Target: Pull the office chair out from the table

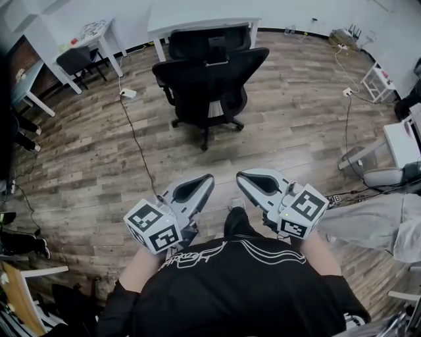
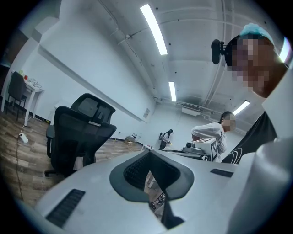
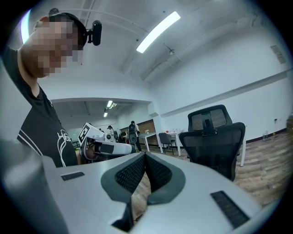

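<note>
1. Head view: office chair (image 1: 209, 79) stands w/ its back to the person, just in front of white table (image 1: 197, 20). Its headrest overlaps the table edge and its base is on open floor. Left gripper (image 1: 209, 178) and right gripper (image 1: 240, 175) hang near the person's body, well apart from the chair, claws closed, nothing in them. This fits a chair already drawn out a little, or one waiting to be drawn; I cannot decide. Hidden: seat front & gap to table, behind the backrest.
2. Left gripper view: jaws together tip to tip, empty. Chair is at left, well apart, and its base is partly cut off by the gripper body. Risk, in my judgement: cable (image 1: 138, 146) on the floor at the chair's left could catch a castor if the chair rolls that way.
3. Right gripper view: jaws also together, nothing btw. them. Chair is at right, backrest + headrest clear, base not visible. Risk: a pull on one side only would prob. swivel the chair, not roll it.
</note>
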